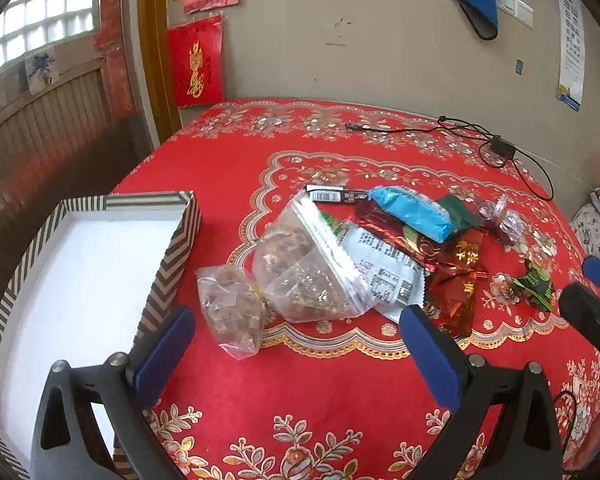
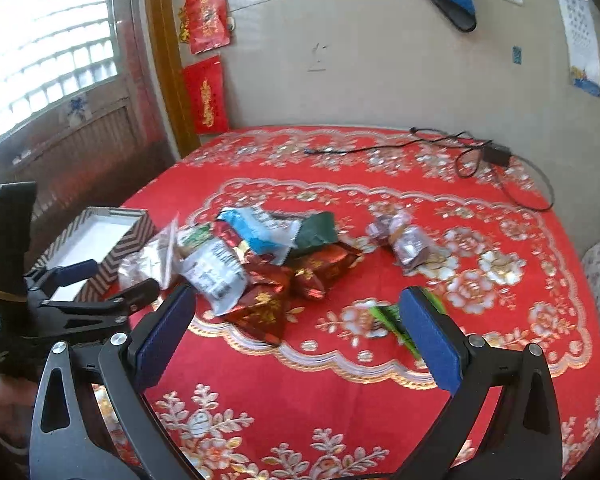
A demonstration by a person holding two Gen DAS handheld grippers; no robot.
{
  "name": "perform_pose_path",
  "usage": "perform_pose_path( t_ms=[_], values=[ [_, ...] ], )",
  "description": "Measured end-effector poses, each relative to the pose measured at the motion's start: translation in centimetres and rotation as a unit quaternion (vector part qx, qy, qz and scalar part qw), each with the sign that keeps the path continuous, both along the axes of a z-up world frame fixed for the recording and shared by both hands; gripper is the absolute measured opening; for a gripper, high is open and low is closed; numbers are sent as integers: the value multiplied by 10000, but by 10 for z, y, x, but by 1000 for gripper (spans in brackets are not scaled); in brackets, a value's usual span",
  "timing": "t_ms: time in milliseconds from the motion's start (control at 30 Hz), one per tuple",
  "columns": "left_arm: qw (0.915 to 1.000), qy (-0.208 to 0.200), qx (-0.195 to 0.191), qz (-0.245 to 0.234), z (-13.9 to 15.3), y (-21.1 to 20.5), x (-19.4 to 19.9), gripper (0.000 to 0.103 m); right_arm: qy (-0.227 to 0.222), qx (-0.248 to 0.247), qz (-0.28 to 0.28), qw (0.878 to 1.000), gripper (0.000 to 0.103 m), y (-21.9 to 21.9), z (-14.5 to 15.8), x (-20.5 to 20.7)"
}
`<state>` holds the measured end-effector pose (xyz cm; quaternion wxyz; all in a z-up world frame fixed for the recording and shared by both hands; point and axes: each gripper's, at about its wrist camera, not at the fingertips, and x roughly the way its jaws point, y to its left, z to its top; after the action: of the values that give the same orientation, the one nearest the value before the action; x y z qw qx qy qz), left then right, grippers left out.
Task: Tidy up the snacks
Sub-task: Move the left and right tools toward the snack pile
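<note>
A pile of snack packets lies mid-table: a large clear bag of nuts (image 1: 304,268), a small clear bag (image 1: 230,314), a white packet (image 1: 384,268), a blue packet (image 1: 412,214), red packets (image 1: 456,284) and a small green packet (image 1: 534,284). A striped box (image 1: 172,256) with a white inside stands at the left. My left gripper (image 1: 296,340) is open and empty, just short of the clear bags. My right gripper (image 2: 296,332) is open and empty, near the red packets (image 2: 268,304), with the green packet (image 2: 392,320) by its right finger.
The round table has a red flowered cloth (image 1: 320,400). A black cable with an adapter (image 1: 500,148) lies at the far right. Clear-wrapped sweets (image 2: 404,240) lie right of the pile. The wall stands behind the table, and a window to the left.
</note>
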<state>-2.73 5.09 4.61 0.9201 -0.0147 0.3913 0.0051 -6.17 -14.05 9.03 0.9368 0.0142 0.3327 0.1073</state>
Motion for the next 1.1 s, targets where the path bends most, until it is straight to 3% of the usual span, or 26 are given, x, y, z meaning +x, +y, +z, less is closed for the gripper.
perform_pose_path(
  t_ms=[500, 700, 933, 1100],
  values=[
    [9989, 262, -345, 167, -4, 25, 15, 103, 86, -47, 175, 9998, 102, 3, -9, 4],
    [9972, 367, -632, 158, -3, 18, 30, 103, 214, -19, 176, 9996, 102, -1, -16, 10],
    [9961, 583, -639, 192, -10, 8, 52, 103, 287, 16, 160, 9995, 102, -6, -20, 11],
    [9922, 763, -938, 315, -13, 22, 62, 103, 360, 43, 155, 9992, 102, -7, -24, 13]
  ],
)
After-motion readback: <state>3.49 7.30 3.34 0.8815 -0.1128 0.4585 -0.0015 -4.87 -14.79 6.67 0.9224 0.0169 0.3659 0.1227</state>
